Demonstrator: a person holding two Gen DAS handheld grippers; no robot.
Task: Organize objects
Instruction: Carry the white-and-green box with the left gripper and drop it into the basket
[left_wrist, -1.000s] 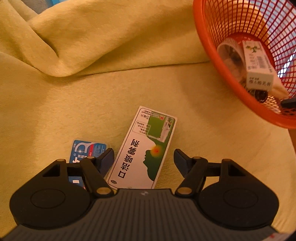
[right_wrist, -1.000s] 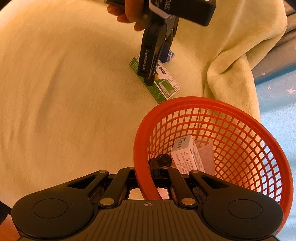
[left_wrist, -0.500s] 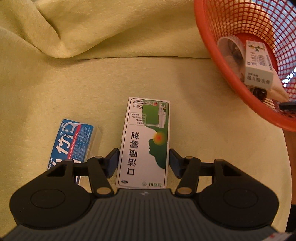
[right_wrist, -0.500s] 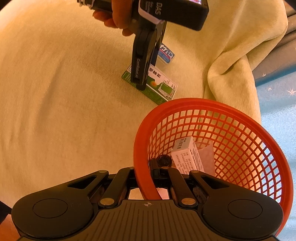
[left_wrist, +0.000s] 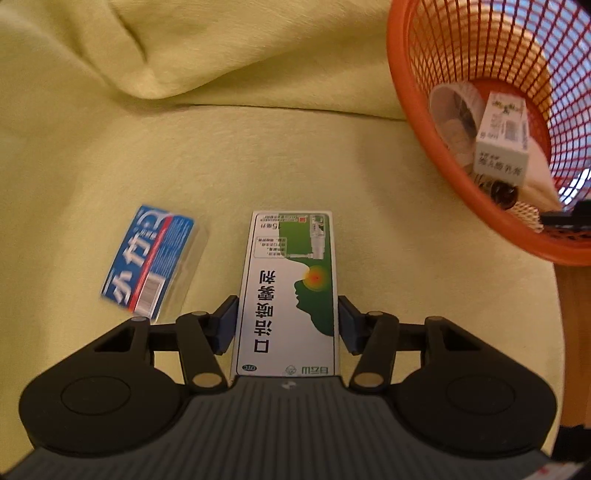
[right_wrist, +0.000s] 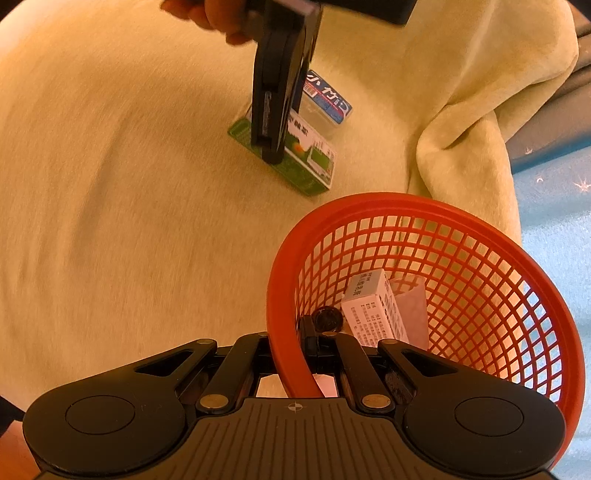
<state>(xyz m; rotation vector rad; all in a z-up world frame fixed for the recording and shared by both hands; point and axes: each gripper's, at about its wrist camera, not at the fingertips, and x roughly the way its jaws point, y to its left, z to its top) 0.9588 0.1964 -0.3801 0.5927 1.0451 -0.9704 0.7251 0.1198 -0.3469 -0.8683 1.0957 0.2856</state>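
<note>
A green and white medicine box lies lengthwise on the yellow-green cloth, and my left gripper is shut on it, with a pad against each long side. From the right wrist view, the same box sits under the left gripper. A blue packet lies just left of the box. My right gripper is shut on the near rim of the orange mesh basket. The basket holds a white box, a small dark round item and a pale packet.
The yellow-green cloth covers the surface and rises in thick folds behind the box. The basket stands tilted at the right of the box. A person's hand holds the left gripper. A blue surface lies beyond the cloth's right edge.
My left gripper lined up with the green and white box, slid along it and shut its jaws on the box's long sides. The right gripper kept its hold on the basket rim.
</note>
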